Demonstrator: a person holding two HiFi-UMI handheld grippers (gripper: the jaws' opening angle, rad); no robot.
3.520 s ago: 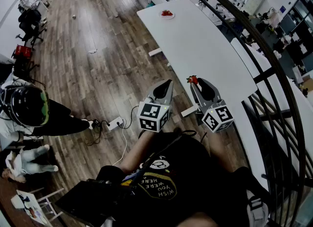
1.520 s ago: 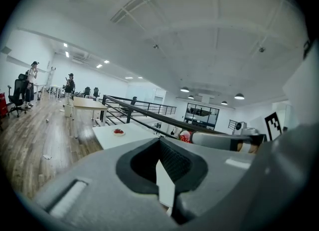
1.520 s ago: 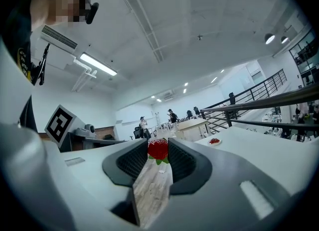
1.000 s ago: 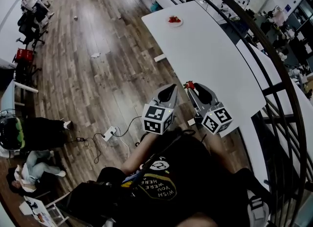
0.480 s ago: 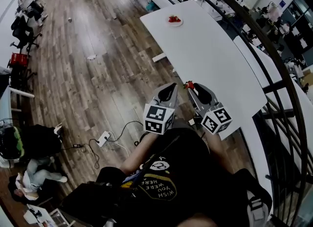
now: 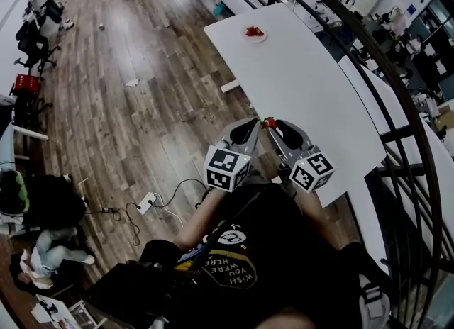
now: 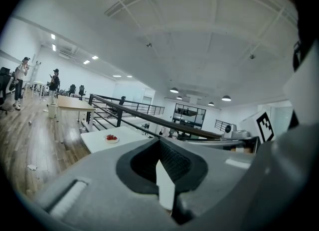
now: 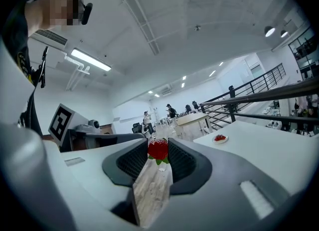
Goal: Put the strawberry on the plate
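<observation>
A red strawberry (image 8: 158,150) with green leaves sits pinched between the tips of my right gripper (image 8: 158,151); in the head view the strawberry (image 6: 269,123) shows at the tip of the right gripper (image 6: 270,125), just off the near end of the white table (image 6: 305,86). A small white plate (image 6: 255,33) with red strawberries on it stands at the table's far end, also seen as the plate (image 8: 220,138) and the plate (image 7: 111,138). My left gripper (image 6: 246,127) hangs beside the right one, jaws shut with nothing between them.
A black curved railing (image 6: 369,58) runs along the table's right side. Wooden floor (image 6: 142,108) lies to the left, with a power strip and cable (image 6: 145,201). A seated person and bags are at the far left. More desks and people stand at the room's far end.
The view has shifted slightly: the table and plate sit a little nearer and both grippers have crept forward toward the table's near end. The strawberry stays in the right gripper.
</observation>
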